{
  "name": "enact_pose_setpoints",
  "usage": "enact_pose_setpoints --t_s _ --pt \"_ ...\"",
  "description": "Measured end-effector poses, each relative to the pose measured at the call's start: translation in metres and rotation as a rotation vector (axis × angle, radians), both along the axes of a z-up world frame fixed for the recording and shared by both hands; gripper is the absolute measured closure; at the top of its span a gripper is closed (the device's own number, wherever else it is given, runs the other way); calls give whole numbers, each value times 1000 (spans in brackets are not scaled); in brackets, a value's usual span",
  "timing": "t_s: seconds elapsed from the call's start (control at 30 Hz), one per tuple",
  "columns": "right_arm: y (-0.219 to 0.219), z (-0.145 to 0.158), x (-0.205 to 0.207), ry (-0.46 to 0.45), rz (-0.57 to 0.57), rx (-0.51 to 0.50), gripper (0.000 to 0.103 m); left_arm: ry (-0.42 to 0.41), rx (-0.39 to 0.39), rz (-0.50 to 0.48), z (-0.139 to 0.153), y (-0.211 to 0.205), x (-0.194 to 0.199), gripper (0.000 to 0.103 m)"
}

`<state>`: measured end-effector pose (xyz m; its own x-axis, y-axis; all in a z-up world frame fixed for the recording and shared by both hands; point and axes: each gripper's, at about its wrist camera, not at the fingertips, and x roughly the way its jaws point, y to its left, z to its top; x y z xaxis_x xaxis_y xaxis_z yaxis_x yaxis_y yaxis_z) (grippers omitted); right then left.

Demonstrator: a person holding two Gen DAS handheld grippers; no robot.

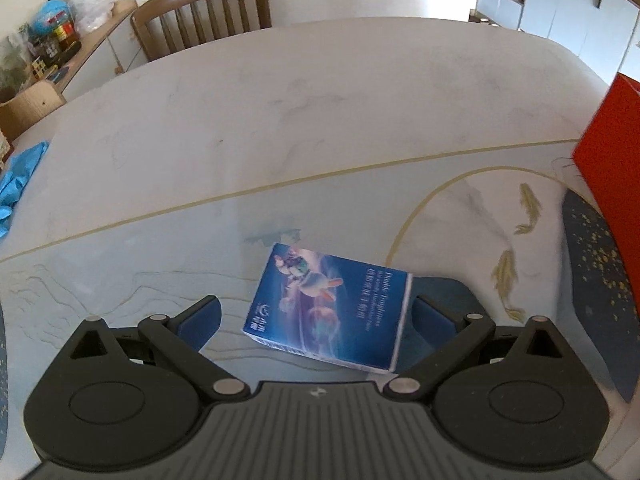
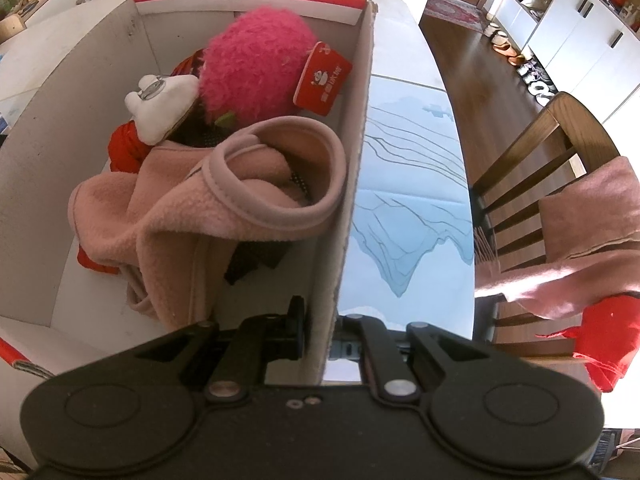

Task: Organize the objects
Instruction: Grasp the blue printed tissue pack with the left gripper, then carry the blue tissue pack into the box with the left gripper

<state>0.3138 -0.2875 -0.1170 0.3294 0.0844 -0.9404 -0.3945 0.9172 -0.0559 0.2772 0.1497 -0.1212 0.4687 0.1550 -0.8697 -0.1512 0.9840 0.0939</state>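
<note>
A small blue printed box [image 1: 326, 312] is seen lying flat on the bench [image 1: 280, 120], directly ahead of the left gripper [image 1: 316, 320] and between its spread blue pads [image 1: 200, 320]. The left gripper is held wide, with a clear gap on the one side, while the other pad appears just beside or touching the box's white edge; contact cannot be confirmed. The box's long axis is set at a slant to the line of the fingers, running from near right to far left, so a closing stroke would be taken across its shorter width only if the wrist were turned somewhat, it is judged. The right gripper [image 2: 320, 332] is closed narrowly on the side wall of the red-and-white carton [image 2: 352, 160], one finger inside and one outside. Inside the carton a pink fleece garment [image 2: 192, 220], a pink fluffy toy [image 2: 256, 68] and a red tag [image 2: 322, 78] are seen. The carton's red side [image 1: 612, 168] stands well to the right of the blue box, so the left hand is judged the nearer one.
</note>
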Motion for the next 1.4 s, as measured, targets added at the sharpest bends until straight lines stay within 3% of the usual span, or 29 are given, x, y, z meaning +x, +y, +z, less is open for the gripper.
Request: enact_pose_setpoints --t_s 0.23,0.37,0.7,0.9,1.4 --pt "1 1 0 0 -3 2 97 -29 8 7 0 -3 -2 4" --pt "3 1 -1 -2 -2 2 97 -36 -11 -2 2 -6 -6 23" --pt "4 3 -2 -9 -9 16 99 -30 -5 24 10 -14 -9 24" --pt "3 4 -1 -11 -7 23 99 -47 -41 8 29 -27 -16 24" --pt "-1 5 0 -17 -2 47 99 -121 -139 -178 98 -108 -26 24"
